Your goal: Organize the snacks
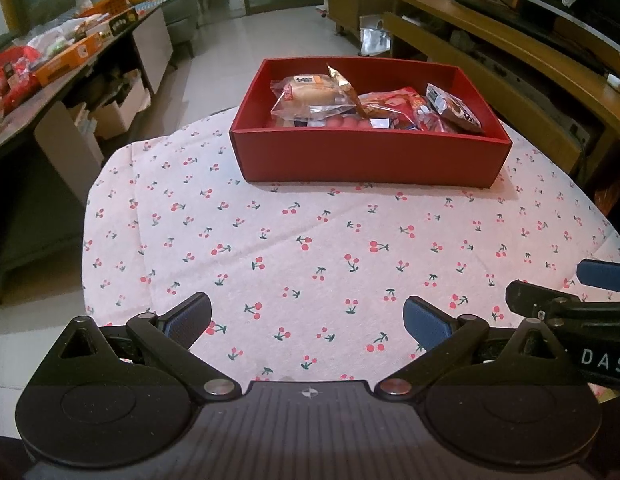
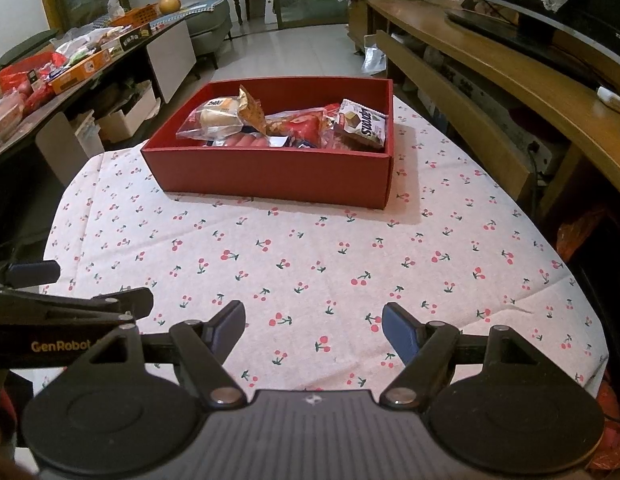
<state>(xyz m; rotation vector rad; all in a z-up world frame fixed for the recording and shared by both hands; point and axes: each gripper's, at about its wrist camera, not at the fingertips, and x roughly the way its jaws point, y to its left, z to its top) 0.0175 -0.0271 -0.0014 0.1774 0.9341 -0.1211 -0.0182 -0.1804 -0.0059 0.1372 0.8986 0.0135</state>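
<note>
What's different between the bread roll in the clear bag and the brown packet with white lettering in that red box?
The bread roll lies in a clear bag at the box's left end; the brown packet is opaque and sits at the right end. The roll's bag lies fairly flat on the pile, while the packet stands tilted, propped near the right wall. The roll looks pale and rounded; the packet is flat and printed. Both are sealed snacks inside the red box.
</note>
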